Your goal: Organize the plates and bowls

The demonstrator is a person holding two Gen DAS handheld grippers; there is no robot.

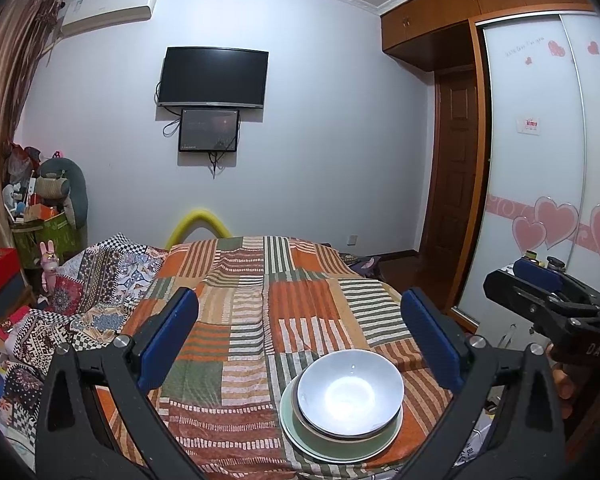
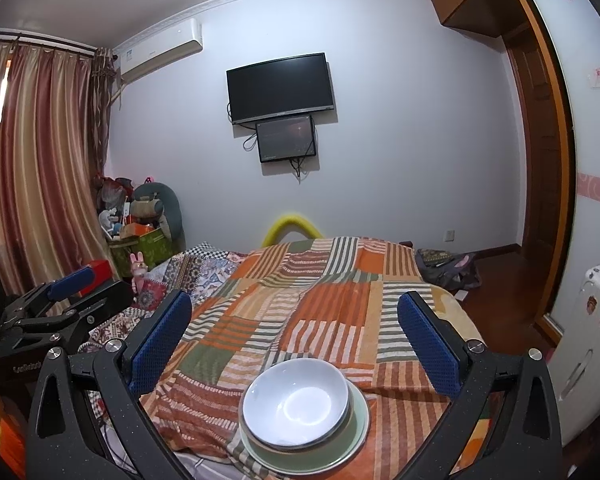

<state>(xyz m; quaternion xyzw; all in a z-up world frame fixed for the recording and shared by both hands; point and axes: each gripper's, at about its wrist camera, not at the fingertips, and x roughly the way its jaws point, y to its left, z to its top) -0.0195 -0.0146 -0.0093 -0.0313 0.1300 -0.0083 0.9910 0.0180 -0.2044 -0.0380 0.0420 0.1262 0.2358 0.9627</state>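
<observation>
Two open claws, bowl (image 2: pixel 295 404) on plate (image 2: pixel 332 454), striped bedspread (image 2: pixel 332 304)

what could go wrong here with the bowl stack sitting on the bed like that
1. The white bowl and green plate rest on a soft, wrinkled bedspread, so the stack could tip if the fabric is pressed or pulled.
2. The stack sits close to the bed's near edge and might slide off.
3. Both grippers, left gripper and right gripper, are open and empty above it; a careless descent could knock the bowl.
</observation>
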